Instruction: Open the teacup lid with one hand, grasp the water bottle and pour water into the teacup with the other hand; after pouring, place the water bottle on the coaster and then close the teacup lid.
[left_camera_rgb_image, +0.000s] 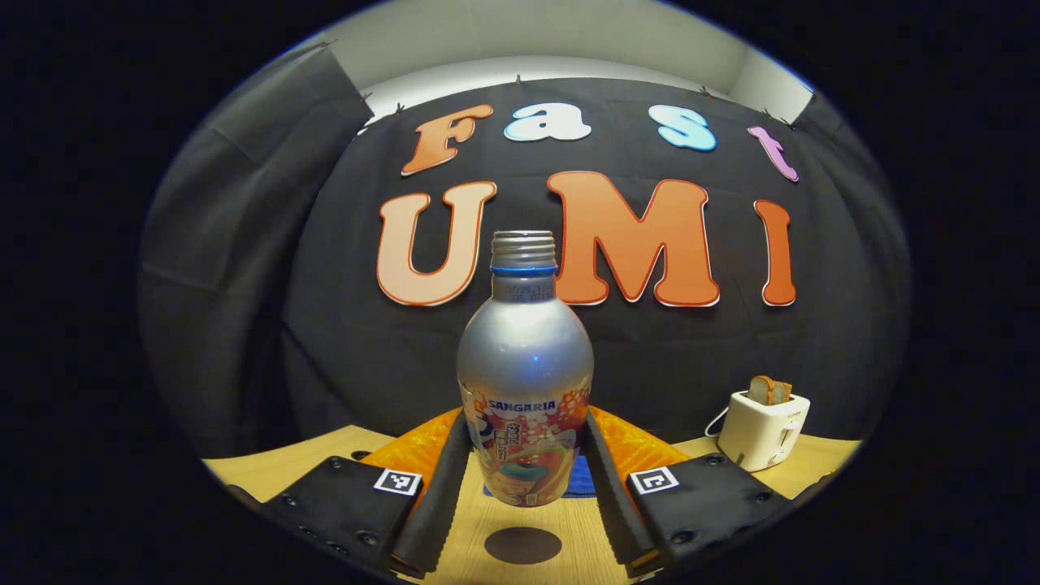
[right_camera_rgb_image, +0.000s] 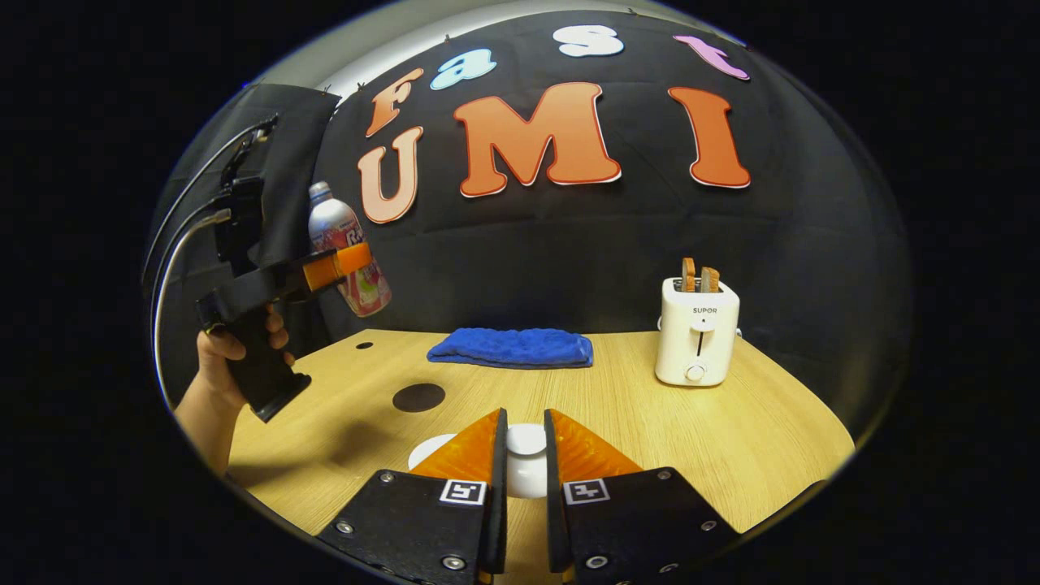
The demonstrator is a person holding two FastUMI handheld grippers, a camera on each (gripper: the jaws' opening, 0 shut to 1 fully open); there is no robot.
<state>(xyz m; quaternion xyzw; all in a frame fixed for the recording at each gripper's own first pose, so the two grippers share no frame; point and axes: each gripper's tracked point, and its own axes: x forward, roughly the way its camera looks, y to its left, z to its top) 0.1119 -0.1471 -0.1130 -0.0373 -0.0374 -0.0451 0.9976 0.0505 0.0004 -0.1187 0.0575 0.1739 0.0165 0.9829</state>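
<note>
Silver bottle (left_camera_rgb_image: 524,398) hanging above the table, clamped between both fingers of the left gripper (left_camera_rgb_image: 524,479) at lower centre of the left gripper view; dark round coaster (left_camera_rgb_image: 522,545) lying directly below it. Seen again at upper left of the right gripper view, raised and tilted, well apart from the cup. Pinching the white lid knob (right_camera_rgb_image: 526,439) at bottom centre, right gripper (right_camera_rgb_image: 525,455) closed on it, cup (right_camera_rgb_image: 526,479) underneath between the fingers. Probably still needing: lifting the lid straight up and aside, keeping the bottle grip firm, bringing the neck over the cup before tipping, tilting slowly.
</note>
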